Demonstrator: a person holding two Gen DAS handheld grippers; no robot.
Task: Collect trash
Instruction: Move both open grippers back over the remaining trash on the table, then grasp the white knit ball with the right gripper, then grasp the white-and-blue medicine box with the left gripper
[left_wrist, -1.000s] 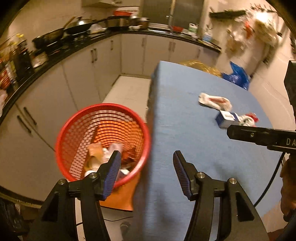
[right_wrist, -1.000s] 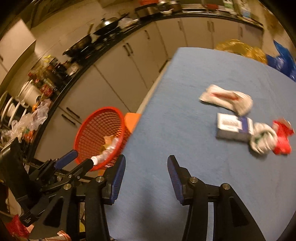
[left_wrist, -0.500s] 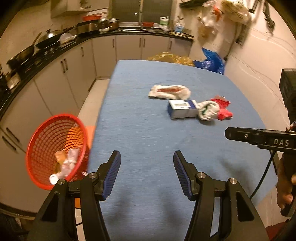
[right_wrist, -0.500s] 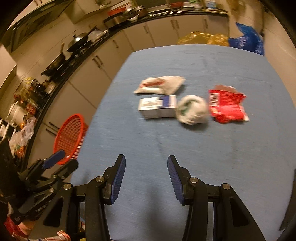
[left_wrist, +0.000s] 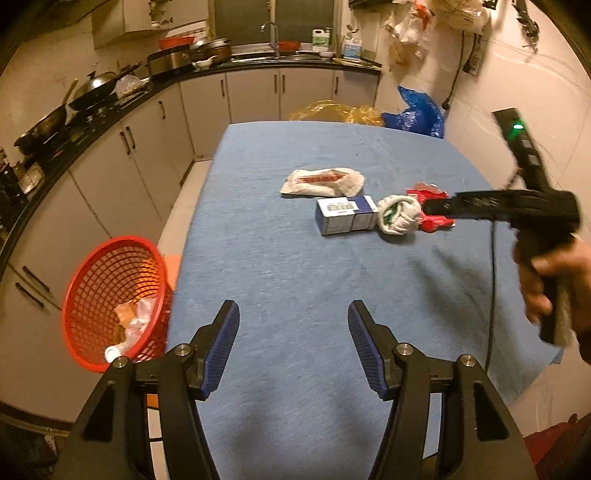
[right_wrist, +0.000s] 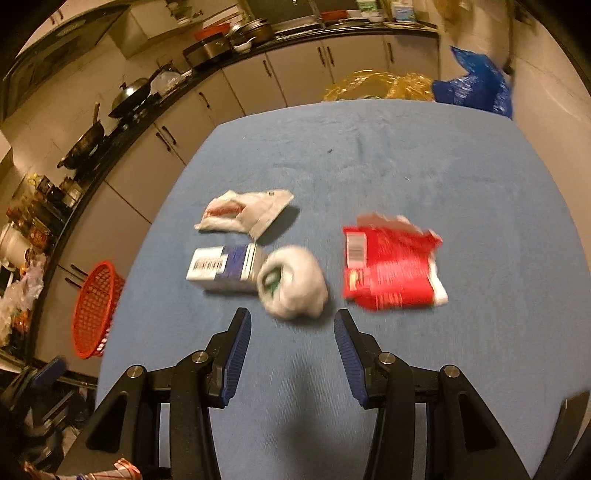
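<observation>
Crumpled white wad (right_wrist: 293, 282) just ahead of right tool (right_wrist: 292, 328), its jaws wide and empty.

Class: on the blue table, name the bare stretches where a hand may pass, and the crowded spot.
Free: the near half of the blue table and the far strip beyond the white packet. Crowded: the middle, where packet, blue box, white wad and red wrapper cluster.

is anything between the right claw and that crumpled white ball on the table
Nothing visible: only bare blue tablecloth lies between the open right claw and the crumpled white ball. The blue box sits against its left, the red wrapper apart on its right.
</observation>
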